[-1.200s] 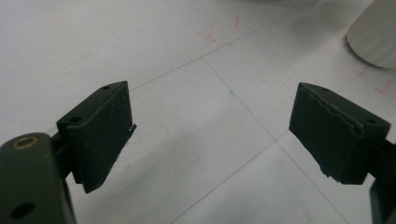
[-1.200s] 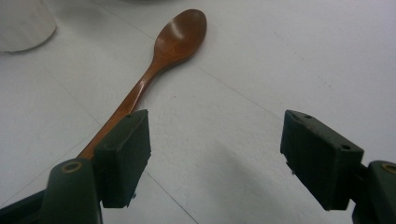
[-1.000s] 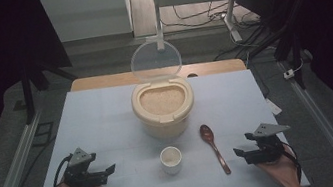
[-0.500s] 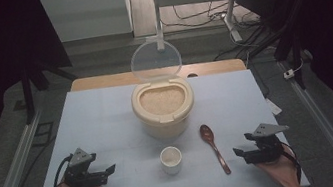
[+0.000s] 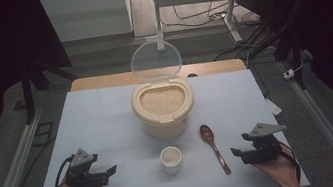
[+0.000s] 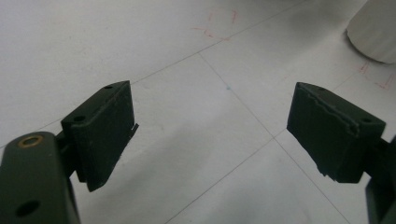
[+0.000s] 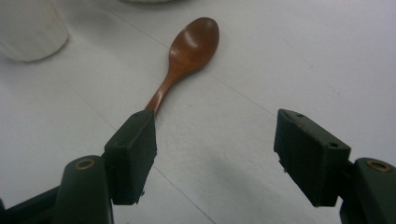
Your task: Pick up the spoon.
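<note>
At eight o'clock the left gripper (image 5: pixel 108 171) is held with jaws spread, empty. A small white cup (image 5: pixel 171 159) stands at six. The brown wooden spoon (image 5: pixel 214 147) is laid bowl toward twelve, handle toward five. The right gripper (image 5: pixel 236 153) at four o'clock is likewise parted.

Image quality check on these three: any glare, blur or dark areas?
High view: table evenly lit, surroundings nearly black, no glare. Left gripper view: sharp on the left gripper, cup at the corner soft. Right gripper view: spoon bowl shows a mild highlight, right gripper casts a soft shadow.
</note>
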Available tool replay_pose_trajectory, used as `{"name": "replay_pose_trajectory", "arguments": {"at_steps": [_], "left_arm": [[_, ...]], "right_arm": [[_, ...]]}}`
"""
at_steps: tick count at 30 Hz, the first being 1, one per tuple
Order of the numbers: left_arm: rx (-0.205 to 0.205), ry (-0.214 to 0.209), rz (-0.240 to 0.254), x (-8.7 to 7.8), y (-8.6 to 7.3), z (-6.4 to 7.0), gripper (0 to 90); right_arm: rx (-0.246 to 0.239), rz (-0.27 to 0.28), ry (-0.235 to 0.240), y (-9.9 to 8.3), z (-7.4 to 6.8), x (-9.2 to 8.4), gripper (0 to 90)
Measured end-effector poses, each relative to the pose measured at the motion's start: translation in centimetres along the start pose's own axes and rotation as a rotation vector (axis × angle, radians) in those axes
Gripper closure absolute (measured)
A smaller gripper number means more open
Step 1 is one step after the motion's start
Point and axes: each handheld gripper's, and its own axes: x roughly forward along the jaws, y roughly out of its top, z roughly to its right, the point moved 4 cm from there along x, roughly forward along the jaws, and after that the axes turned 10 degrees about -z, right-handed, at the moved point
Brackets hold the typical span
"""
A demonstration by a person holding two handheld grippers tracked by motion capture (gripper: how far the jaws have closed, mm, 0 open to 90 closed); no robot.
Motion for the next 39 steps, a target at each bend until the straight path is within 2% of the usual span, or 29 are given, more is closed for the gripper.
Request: {"name": "replay_pose_trajectory", "arguments": {"at_steps": [7,19,26,30,39], "left_arm": [[-0.001,-0.003,-0.004,0.1,0.0,0.1,14.9],[0.001,-0.008,-0.006,0.2,0.0,0.1,14.8],[0.000,-0.009,-0.007,0.2,0.0,0.1,14.8],[-0.007,-0.010,-0.007,0.2,-0.1,0.0,14.9],[-0.006,-0.011,-0.007,0.2,-0.1,0.1,14.9]], "right_arm": [[0.032,-0.039,0.013,1.1,-0.8,-0.6,30.9],[-0.004,-0.113,0.039,2.5,-3.5,-0.1,31.0],[-0.005,-0.157,0.049,2.9,-4.4,0.5,31.2],[0.008,-0.218,0.048,3.0,-5.0,1.0,32.9],[0.021,-0.365,-0.020,3.4,-5.4,2.8,38.0]]}}
